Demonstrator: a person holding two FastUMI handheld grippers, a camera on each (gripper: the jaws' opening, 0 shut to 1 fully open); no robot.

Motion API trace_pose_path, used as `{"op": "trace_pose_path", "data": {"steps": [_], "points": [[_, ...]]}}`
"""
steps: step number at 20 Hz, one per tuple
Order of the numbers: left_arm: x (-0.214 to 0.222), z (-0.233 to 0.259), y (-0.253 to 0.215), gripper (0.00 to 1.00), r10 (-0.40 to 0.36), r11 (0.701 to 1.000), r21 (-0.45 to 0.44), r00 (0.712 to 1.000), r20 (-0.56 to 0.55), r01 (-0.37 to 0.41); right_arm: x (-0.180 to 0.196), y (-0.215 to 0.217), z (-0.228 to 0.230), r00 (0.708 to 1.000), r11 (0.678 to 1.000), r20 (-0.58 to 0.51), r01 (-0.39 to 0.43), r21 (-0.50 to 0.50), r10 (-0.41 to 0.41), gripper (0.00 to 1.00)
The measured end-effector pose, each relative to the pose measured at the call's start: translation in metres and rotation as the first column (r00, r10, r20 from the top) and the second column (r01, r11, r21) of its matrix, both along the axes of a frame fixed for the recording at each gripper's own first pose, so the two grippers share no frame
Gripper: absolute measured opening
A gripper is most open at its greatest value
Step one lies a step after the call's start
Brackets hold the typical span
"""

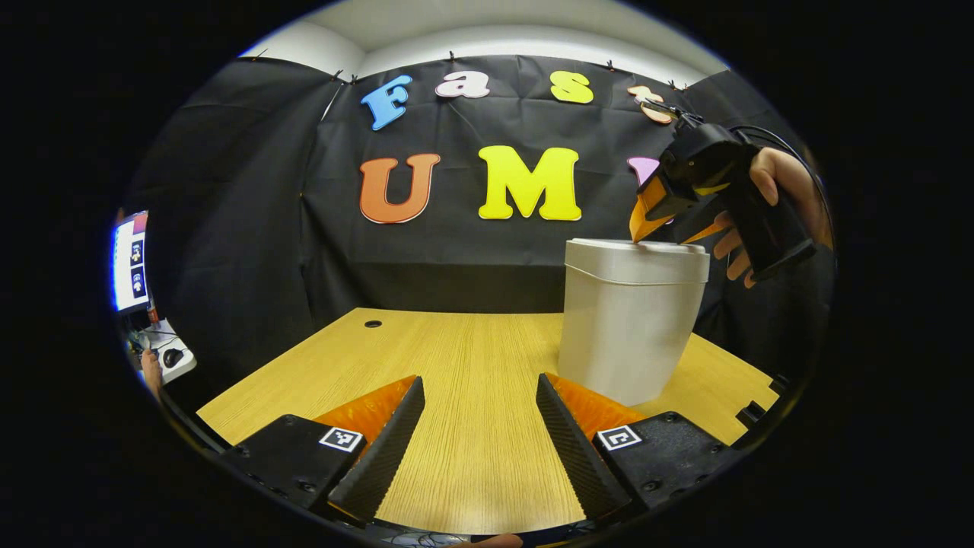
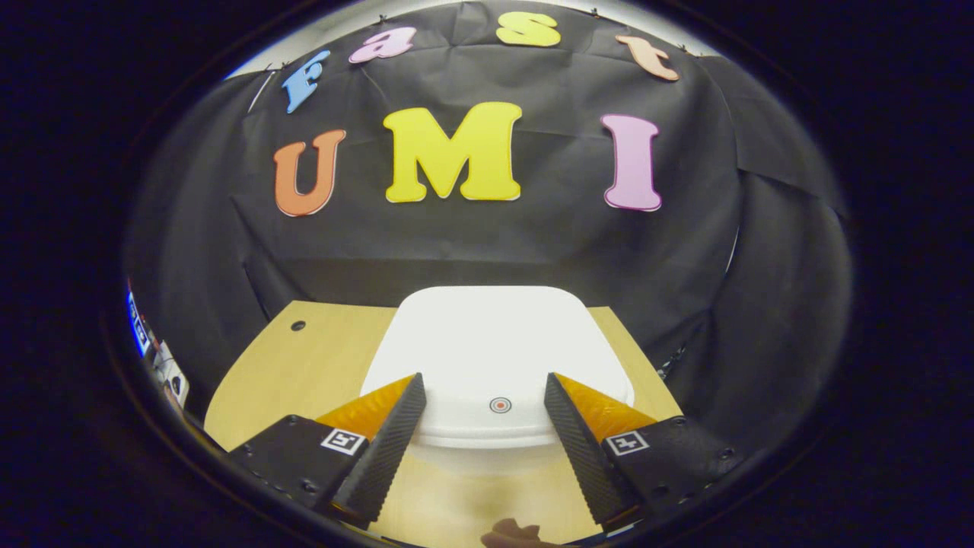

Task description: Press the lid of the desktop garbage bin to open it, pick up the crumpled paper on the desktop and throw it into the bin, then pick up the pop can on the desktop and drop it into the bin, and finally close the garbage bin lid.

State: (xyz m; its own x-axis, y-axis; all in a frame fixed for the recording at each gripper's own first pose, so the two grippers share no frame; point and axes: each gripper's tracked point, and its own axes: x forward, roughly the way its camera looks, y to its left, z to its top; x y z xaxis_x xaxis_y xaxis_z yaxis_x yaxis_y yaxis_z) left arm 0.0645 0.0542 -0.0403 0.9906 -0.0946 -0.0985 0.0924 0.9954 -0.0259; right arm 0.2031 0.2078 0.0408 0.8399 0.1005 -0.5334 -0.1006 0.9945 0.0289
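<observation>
The white garbage bin (image 1: 628, 327) stands on the right half of the wooden table (image 1: 456, 358), its lid (image 1: 635, 257) down. In the left gripper view a hand (image 1: 768, 198) holds my right gripper (image 1: 659, 239) over the lid, tilted down, with one fingertip at the lid's top. The right gripper view looks down on the lid (image 2: 487, 335), which carries a small red ring mark (image 2: 500, 405) near its front edge. There my right gripper (image 2: 483, 378) is open, its fingers either side of the mark. My left gripper (image 1: 478, 380) is open low over bare table, left of the bin.
A small round hole (image 1: 373, 323) sits in the table's far left part. Past the table's left edge are a lit monitor (image 1: 131, 262) and a mouse (image 1: 173, 356). Black cloth closes the back and sides. The table's right edge runs just behind the bin.
</observation>
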Motion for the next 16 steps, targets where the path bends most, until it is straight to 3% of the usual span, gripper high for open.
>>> {"op": "trace_pose_path", "data": {"steps": [1, 2, 10, 16], "points": [[0.001, 0.002, 0.001, 1.00, 0.003, 1.000, -0.003, 1.000, 0.003, -0.003, 0.000, 0.000, -0.001, 1.000, 1.000, 0.016, 0.003, 0.008, -0.003, 1.00], [0.001, 0.003, 0.002, 0.96, 0.005, 1.000, -0.007, 1.000, 0.004, -0.005, 0.000, 0.000, -0.001, 0.999, 1.000, 0.041, 0.003, 0.007, -0.003, 1.00], [-0.002, 0.007, 0.003, 0.96, 0.006, 1.000, -0.024, 1.000, 0.013, -0.005, 0.001, 0.001, -0.011, 0.988, 0.998, 0.149, 0.027, 0.064, -0.037, 1.00], [-0.007, 0.012, -0.006, 0.96, -0.023, 0.999, -0.027, 0.999, 0.031, 0.024, 0.005, 0.001, -0.004, 0.982, 0.998, 0.187, 0.032, 0.046, -0.040, 1.00]]}}
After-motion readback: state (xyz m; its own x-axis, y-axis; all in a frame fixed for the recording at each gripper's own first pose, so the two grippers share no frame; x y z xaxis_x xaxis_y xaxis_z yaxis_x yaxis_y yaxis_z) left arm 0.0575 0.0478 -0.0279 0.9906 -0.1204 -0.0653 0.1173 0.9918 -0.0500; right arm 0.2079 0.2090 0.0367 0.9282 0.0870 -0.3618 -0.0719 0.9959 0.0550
